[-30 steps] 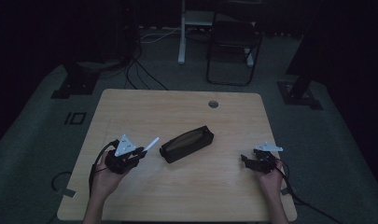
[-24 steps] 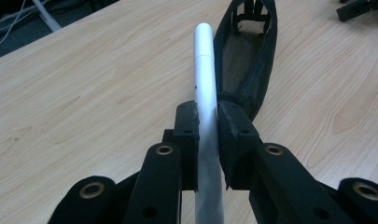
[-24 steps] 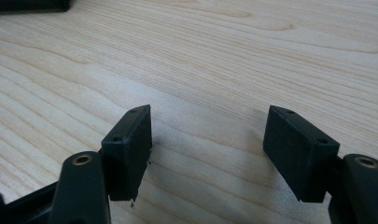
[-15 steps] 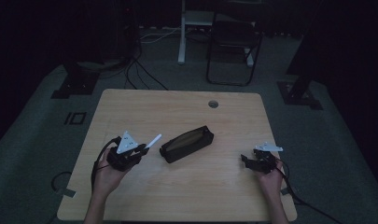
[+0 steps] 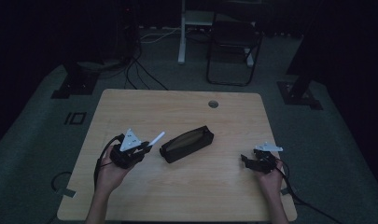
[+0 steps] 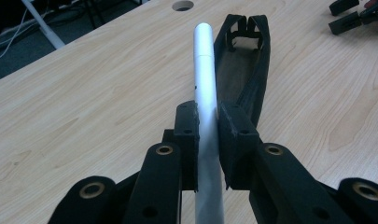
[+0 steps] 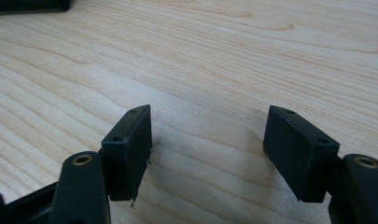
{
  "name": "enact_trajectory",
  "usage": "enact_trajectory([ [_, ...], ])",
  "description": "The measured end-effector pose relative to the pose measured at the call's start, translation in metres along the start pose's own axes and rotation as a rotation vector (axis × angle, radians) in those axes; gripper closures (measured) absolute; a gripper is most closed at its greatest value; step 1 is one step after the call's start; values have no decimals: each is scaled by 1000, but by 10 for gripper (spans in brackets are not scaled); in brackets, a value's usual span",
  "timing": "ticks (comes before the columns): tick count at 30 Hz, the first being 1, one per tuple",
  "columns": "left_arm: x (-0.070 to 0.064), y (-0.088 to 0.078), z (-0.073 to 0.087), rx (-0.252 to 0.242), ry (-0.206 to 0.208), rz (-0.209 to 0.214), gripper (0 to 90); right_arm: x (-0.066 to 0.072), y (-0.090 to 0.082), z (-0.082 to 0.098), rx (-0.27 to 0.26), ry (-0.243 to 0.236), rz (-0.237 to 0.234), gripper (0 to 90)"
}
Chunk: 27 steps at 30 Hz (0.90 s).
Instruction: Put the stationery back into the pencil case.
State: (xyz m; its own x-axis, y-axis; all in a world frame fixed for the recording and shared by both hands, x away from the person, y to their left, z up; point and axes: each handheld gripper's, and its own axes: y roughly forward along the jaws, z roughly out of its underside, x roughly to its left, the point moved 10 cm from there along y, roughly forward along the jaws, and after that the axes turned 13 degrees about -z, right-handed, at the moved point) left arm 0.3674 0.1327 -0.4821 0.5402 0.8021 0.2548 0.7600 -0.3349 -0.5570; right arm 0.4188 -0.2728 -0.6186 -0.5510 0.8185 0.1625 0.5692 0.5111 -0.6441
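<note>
My left gripper [image 5: 142,149] [image 6: 207,123] is shut on a white pen [image 6: 206,84] [image 5: 156,138], whose free end points toward a dark open pencil case [image 5: 186,143] [image 6: 245,65] lying at the table's middle. The pen tip hangs just left of the case's near end. Over by the table's right side my right gripper [image 5: 245,159] [image 7: 207,140] rests low over bare wood, jaws open and nothing between them.
The wooden table [image 5: 186,191] has a round cable hole [image 5: 213,104] near its far edge. A folding chair [image 5: 233,51] and cables [image 5: 144,70] lie on the dark floor beyond. In the left gripper view, the right gripper's black fingers [image 6: 347,21] appear at top right.
The left gripper with the pen has edged slightly toward the pencil case. The right gripper has stayed put.
</note>
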Motion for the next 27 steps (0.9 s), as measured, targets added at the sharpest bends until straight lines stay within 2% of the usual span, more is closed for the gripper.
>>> enact_trajectory([
  [18, -5, 3, -11, -18, 0, 10, 787, 0, 0, 0, 0, 0, 0, 324],
  [27, -9, 6, -19, -27, 13, 21, 787, 0, 0, 0, 0, 0, 0, 324],
])
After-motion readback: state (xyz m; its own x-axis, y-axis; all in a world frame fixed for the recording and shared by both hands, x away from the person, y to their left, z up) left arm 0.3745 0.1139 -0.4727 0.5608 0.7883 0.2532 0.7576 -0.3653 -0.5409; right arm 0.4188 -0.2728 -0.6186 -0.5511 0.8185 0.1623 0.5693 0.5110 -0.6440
